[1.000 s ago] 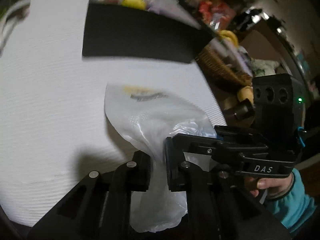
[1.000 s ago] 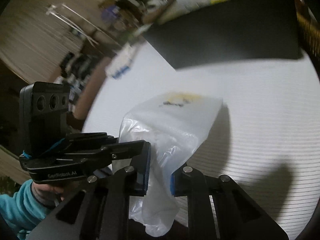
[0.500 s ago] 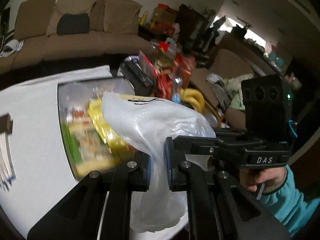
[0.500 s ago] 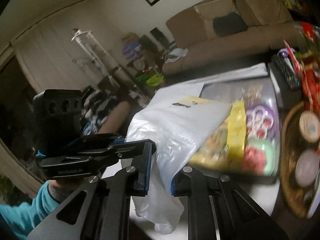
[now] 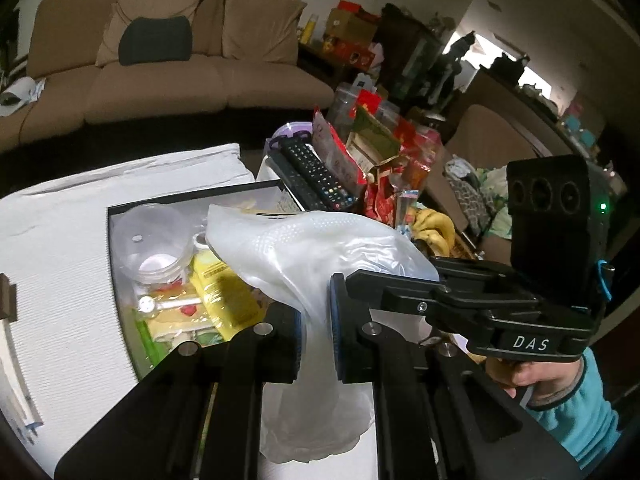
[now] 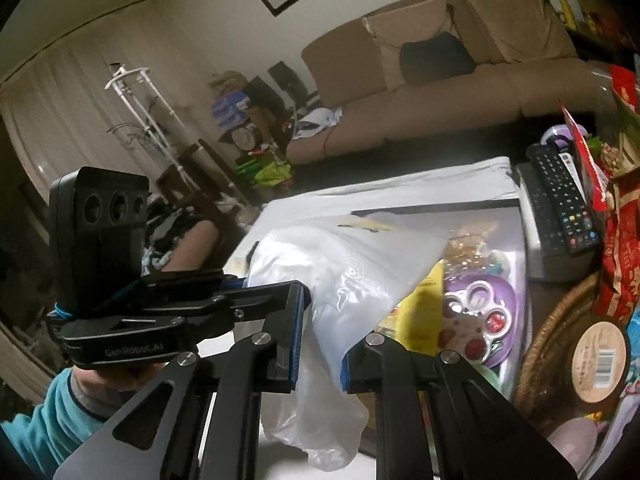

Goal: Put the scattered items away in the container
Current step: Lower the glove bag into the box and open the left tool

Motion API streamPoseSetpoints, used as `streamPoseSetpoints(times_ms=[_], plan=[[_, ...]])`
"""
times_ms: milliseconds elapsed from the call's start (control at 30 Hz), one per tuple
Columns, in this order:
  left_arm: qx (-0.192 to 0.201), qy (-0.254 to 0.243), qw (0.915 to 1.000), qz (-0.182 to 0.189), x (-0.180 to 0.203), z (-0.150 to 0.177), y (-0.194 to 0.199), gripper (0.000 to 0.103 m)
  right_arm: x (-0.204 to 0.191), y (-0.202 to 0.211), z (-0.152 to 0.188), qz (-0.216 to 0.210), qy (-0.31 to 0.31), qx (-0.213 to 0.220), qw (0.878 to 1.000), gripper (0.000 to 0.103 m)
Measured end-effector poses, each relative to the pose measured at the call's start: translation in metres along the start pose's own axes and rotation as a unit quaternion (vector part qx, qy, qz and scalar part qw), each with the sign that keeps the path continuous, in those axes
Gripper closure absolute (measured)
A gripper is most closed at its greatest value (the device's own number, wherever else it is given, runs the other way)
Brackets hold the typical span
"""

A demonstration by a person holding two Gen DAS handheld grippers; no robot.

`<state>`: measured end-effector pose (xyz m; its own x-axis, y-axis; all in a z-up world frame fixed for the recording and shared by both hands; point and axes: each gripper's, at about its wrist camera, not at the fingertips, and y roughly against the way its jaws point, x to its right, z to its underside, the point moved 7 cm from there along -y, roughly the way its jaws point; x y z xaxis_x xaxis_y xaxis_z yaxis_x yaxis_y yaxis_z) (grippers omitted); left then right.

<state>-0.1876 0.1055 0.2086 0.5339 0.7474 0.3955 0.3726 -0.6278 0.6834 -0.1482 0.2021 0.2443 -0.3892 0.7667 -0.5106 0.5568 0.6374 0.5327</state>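
Both grippers hold one translucent white plastic bag (image 5: 320, 248) above the table. My left gripper (image 5: 316, 322) is shut on the bag's lower part. My right gripper (image 6: 320, 340) pinches the same bag (image 6: 340, 264), its jaws a little wider. The right gripper also shows in the left wrist view (image 5: 420, 292), and the left one in the right wrist view (image 6: 276, 300), side by side. Under the bag's far end lies the black-rimmed container (image 5: 114, 240), which holds a clear cup (image 5: 152, 244), yellow packets (image 5: 224, 292) and a purple toy (image 6: 476, 312).
The container rests on a white tablecloth (image 5: 60, 272). Remote controls (image 5: 316, 176) lie on a box behind it. Snack packets (image 5: 384, 148), bananas (image 5: 432, 228) and a wicker basket (image 6: 552, 340) crowd the right side. A brown sofa (image 5: 160, 80) stands behind.
Both grippers lifted the bag off the tablecloth and carried it forward over the open container. The views tilted up from the table, so the container's contents and the room now show.
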Motion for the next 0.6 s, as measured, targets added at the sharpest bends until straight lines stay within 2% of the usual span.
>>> streamPoseSetpoints(times_ms=[300, 333, 367, 400, 433, 467, 533, 600], plan=[[-0.014, 0.038, 0.9991, 0.014, -0.01, 0.003, -0.059, 0.091, 0.045, -0.011, 0.004, 0.049, 0.012, -0.015, 0.999, 0.089], [-0.032, 0.046, 0.9984, -0.002, -0.017, 0.009, -0.074, 0.082, 0.053, -0.018, 0.008, 0.069, 0.018, -0.029, 0.997, 0.087], [-0.064, 0.049, 0.9964, -0.025, -0.025, 0.018, -0.092, 0.065, 0.066, -0.029, 0.015, 0.1, 0.023, -0.053, 0.993, 0.084], [-0.108, 0.05, 0.9913, -0.056, -0.035, 0.031, -0.11, 0.059, 0.081, -0.039, 0.024, 0.134, 0.022, -0.081, 0.987, 0.081], [-0.145, 0.052, 0.9837, -0.092, -0.047, 0.046, -0.123, 0.059, 0.098, -0.049, 0.034, 0.176, 0.021, -0.112, 0.978, 0.08], [-0.162, 0.054, 0.9783, -0.118, -0.057, 0.057, -0.128, 0.06, 0.107, -0.051, 0.042, 0.198, 0.02, -0.128, 0.971, 0.08], [-0.15, 0.057, 0.9802, -0.116, -0.065, 0.065, -0.119, 0.059, 0.111, -0.042, 0.045, 0.203, 0.018, -0.114, 0.972, 0.079], [-0.133, 0.056, 0.9831, -0.113, -0.066, 0.065, -0.105, 0.059, 0.105, -0.023, 0.041, 0.184, 0.014, -0.078, 0.98, 0.068]])
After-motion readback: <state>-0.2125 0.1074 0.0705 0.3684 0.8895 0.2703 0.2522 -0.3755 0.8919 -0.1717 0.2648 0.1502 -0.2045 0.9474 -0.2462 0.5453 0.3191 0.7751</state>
